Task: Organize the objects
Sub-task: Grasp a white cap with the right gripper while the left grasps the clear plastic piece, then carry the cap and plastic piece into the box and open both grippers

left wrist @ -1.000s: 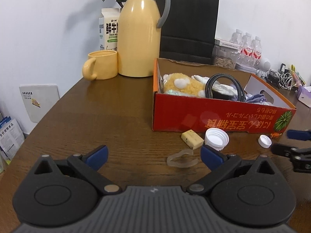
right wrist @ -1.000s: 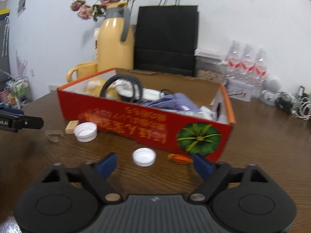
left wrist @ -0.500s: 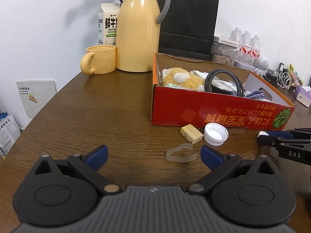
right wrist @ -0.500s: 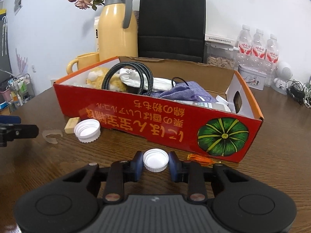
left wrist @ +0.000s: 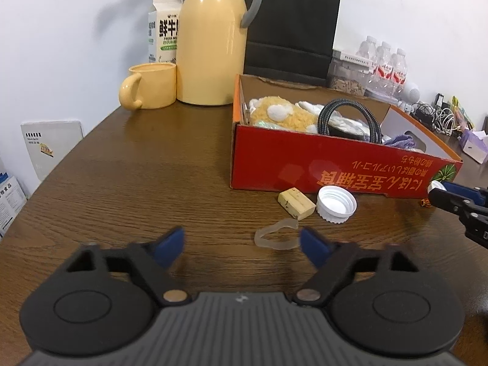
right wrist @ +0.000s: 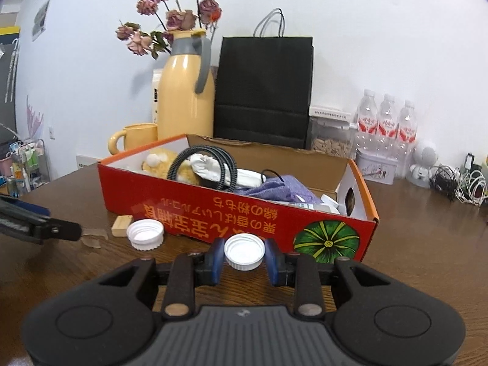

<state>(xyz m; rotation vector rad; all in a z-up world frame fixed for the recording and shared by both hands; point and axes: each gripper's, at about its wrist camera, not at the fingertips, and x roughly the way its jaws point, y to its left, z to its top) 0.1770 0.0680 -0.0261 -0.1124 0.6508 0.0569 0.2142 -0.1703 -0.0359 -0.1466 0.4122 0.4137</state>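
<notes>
My right gripper [right wrist: 244, 258] is shut on a small white bottle cap [right wrist: 244, 251], held just in front of the red cardboard box [right wrist: 195, 213]. In the left wrist view that gripper [left wrist: 451, 198] reaches in from the right edge beside the box [left wrist: 335, 167]. My left gripper [left wrist: 242, 245] has its jaws closing, still apart. A clear curved plastic piece [left wrist: 276, 238] lies on the table between them, close to the right finger, and no pad presses on it. A larger white cap [left wrist: 336, 204] and a pale cork block [left wrist: 296, 202] lie by the box front.
The box holds a plush toy [left wrist: 283, 116], a coiled cable [left wrist: 350, 116] and cloths. Behind stand a yellow thermos [left wrist: 213, 45], a yellow mug [left wrist: 152, 85], a milk carton [left wrist: 163, 30], a black paper bag [left wrist: 292, 24] and water bottles [right wrist: 387, 122]. Tangled cables [right wrist: 466, 183] lie at far right.
My right gripper closed on the small white cap and raised it slightly toward the box. My left gripper's fingers came closer together around the clear plastic piece.
</notes>
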